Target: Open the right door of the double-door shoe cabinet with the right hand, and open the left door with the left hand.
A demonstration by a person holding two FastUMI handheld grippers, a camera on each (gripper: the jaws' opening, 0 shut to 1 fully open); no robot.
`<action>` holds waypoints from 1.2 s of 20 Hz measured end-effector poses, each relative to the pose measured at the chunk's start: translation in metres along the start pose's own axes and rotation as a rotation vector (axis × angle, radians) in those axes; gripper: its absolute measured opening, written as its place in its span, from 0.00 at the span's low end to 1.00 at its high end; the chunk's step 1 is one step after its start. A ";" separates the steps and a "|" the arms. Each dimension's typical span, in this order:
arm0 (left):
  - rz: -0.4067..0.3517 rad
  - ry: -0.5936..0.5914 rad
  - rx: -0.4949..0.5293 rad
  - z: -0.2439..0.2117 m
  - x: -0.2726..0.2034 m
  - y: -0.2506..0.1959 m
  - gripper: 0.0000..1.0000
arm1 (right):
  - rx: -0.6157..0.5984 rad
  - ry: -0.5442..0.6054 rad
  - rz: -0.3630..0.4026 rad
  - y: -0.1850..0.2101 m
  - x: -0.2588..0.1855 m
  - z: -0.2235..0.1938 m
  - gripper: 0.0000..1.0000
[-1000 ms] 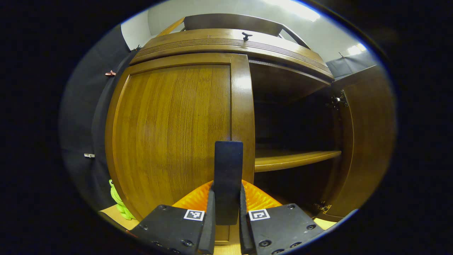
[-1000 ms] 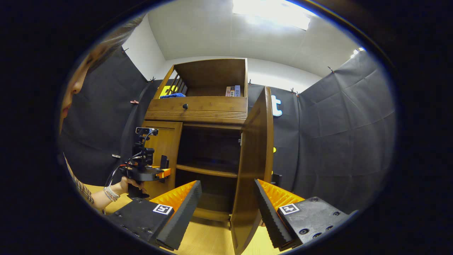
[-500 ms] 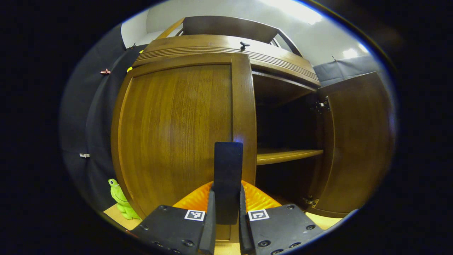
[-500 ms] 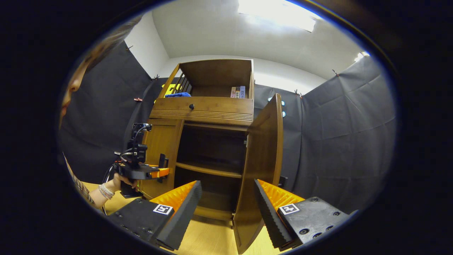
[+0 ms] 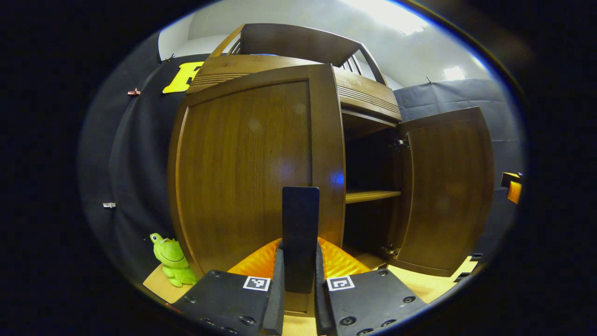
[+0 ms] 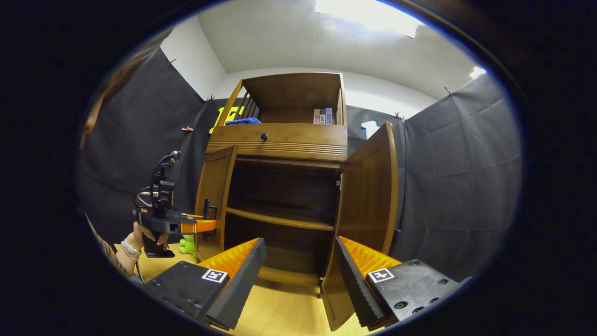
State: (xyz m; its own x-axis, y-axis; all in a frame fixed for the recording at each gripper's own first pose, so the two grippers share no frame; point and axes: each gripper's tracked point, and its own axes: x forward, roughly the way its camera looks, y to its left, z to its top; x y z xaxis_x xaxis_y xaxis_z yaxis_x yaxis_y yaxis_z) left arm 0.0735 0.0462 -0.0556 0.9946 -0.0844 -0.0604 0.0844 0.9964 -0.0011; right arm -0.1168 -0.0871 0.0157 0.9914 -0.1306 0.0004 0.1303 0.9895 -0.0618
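At the front of the brown wooden double-door shoe cabinet [image 6: 284, 186], my left gripper [image 5: 298, 298], clamped on the left door's flat dark handle [image 5: 301, 233], has swung that left door [image 5: 252, 172] partly out in the last second (it was flush). The right door [image 6: 368, 205] already stands wide; my right gripper [image 6: 298, 275] hangs spread, empty. I judge more pulling remains.

Wooden floor [image 6: 284, 312] carries the shoe cabinet [image 6: 280, 144] and green toy frog [image 5: 171, 259].

Hidden and cut-off parts around the shoe cabinet [image 6: 284, 140]

Lower compartment too dark to make out; book spines [image 6: 325, 116] on top shelf too small to read; right door [image 6: 361, 224] bottom corner hidden behind gripper finger [image 6: 359, 280].
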 end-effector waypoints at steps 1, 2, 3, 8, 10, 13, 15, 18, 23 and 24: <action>-0.003 0.000 0.000 0.000 -0.008 0.004 0.30 | 0.003 0.006 0.006 0.005 0.001 -0.001 0.94; -0.004 0.004 0.000 -0.001 -0.016 0.007 0.30 | 0.007 0.012 0.014 0.010 0.001 -0.001 0.94; -0.007 0.005 -0.001 -0.001 -0.024 0.010 0.30 | 0.011 0.019 0.025 0.016 0.002 -0.002 0.93; 0.002 0.008 0.009 0.000 -0.059 0.028 0.30 | 0.021 0.035 0.083 0.047 0.007 -0.007 0.93; 0.019 0.009 0.012 0.000 -0.072 0.038 0.30 | 0.025 0.037 0.113 0.059 0.010 -0.008 0.93; 0.048 0.006 0.009 0.000 -0.088 0.051 0.28 | 0.029 0.035 0.154 0.076 0.011 -0.008 0.93; 0.066 0.001 0.004 0.000 -0.097 0.059 0.29 | 0.027 0.030 0.168 0.083 0.013 -0.006 0.93; 0.107 0.001 0.008 0.000 -0.108 0.073 0.27 | 0.038 0.023 0.187 0.092 0.017 -0.007 0.93; 0.193 0.007 0.018 -0.001 -0.128 0.098 0.23 | 0.069 0.045 0.218 0.102 0.023 -0.016 0.93; 0.207 0.007 0.017 -0.001 -0.129 0.103 0.22 | 0.075 0.052 0.229 0.106 0.025 -0.017 0.93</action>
State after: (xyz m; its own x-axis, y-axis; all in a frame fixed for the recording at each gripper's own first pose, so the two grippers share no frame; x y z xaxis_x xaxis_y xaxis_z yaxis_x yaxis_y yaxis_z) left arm -0.0466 0.1593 -0.0490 0.9905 0.1219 -0.0643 -0.1203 0.9923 0.0287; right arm -0.0787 0.0137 -0.0081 0.9938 0.0963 -0.0561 -0.0953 0.9952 0.0202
